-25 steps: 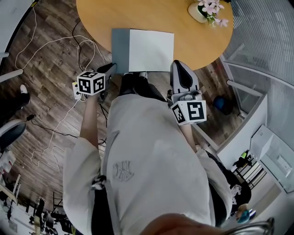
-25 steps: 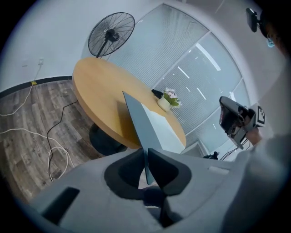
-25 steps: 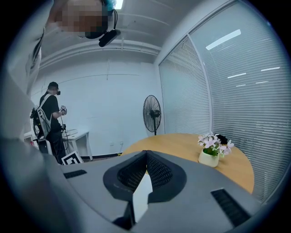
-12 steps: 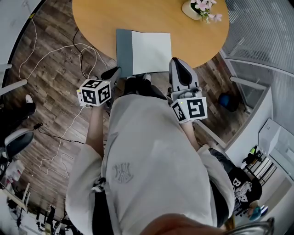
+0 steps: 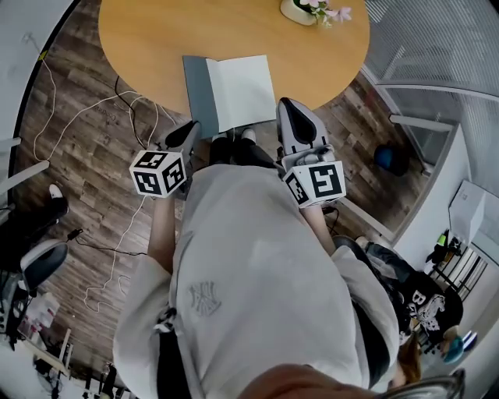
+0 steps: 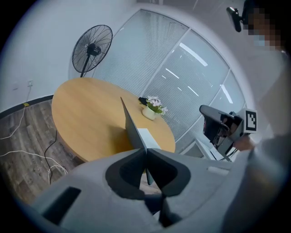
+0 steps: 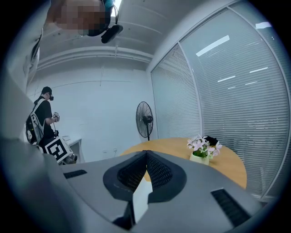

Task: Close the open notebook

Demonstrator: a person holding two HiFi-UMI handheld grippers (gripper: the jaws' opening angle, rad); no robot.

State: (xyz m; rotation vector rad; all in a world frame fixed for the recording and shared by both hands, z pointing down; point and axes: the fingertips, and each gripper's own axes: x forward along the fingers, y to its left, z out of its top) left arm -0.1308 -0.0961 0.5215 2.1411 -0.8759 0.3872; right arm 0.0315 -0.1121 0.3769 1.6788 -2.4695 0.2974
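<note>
Head view: notebook (image 5: 230,92) open at the near edge of the round desk (image 5: 140,31), grey cover (image 5: 199,90) on the left, white page (image 5: 243,90) on the right. Left claw (image 5: 189,131) sits at the cover's near corner, right claw (image 5: 283,105) at the page's near right corner. Flower pot (image 5: 299,9) at the far edge.

Left gripper view: jaws closed on the cover's edge, and the cover rises edge-on from them.

Right gripper view: jaws pinched together on the white page's edge.
</note>
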